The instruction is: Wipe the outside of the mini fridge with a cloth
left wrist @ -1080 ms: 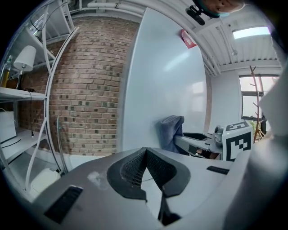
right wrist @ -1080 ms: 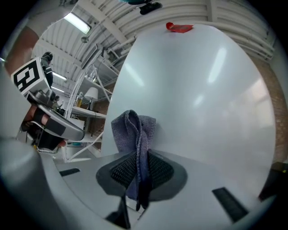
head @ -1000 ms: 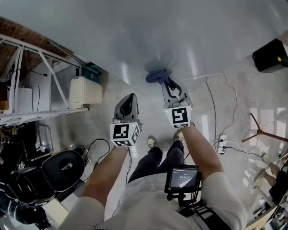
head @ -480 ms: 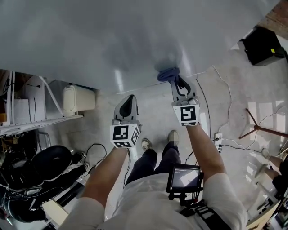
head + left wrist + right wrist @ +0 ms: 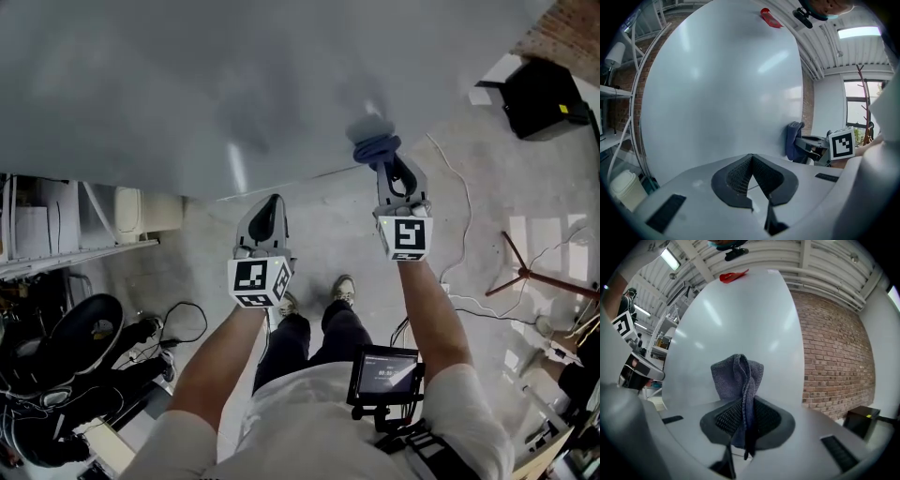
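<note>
The mini fridge [image 5: 187, 84] shows as a broad glossy white panel filling the top of the head view. It also fills the left gripper view [image 5: 717, 93] and the right gripper view [image 5: 736, 319]. A blue-grey cloth [image 5: 375, 145] is bunched against the panel near its lower edge. My right gripper [image 5: 382, 161] is shut on the cloth [image 5: 740, 380], which sticks up between its jaws. My left gripper [image 5: 270, 208] hangs shut and empty just off the fridge [image 5: 749, 174], left of the cloth [image 5: 793, 140].
White metal shelving [image 5: 56, 234] with a cream canister [image 5: 131, 214] stands at the left, above black cases [image 5: 66, 356]. A black box [image 5: 544, 94] sits top right, cables and a power strip [image 5: 469, 281] lie on the concrete floor. A brick wall [image 5: 834, 357] runs right of the fridge.
The right gripper has slid the cloth to the right and upward along the fridge's lower edge. The view has tipped, so the fridge fills more of the frame. The left gripper kept its place.
</note>
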Demonstrator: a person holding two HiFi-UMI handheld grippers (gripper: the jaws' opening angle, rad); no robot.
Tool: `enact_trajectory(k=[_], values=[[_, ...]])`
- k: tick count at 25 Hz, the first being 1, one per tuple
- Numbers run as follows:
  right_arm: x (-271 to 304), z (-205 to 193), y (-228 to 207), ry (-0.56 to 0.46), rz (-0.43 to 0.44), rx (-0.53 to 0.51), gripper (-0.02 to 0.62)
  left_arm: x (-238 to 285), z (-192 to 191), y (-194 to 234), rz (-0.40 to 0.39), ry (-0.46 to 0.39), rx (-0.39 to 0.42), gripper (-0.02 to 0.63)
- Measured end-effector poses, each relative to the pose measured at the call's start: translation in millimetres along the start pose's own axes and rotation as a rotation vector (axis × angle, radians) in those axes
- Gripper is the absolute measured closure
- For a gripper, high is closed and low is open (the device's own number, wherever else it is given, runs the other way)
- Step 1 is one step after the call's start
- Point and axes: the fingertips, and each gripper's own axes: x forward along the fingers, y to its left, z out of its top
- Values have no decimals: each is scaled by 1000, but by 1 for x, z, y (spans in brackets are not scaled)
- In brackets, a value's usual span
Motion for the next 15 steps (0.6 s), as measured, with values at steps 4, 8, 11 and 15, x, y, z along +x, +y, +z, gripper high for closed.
enact_trajectory(k=[4,8,11,15], values=[[-8,-15,-36,-20,-54,19,534,13,-8,-21,-24,-39,-16,615],[-4,-22,-53,-33,-87,12,534,24,-17,-26,-56,-74,-31,615],[-1,-22,-51,-51,-103,17,534,26,-25,-17,-67,-99,-33,615],[-11,-23,-40,-85,-117,31,534,17,-38,3,-48,-138,-49,615]])
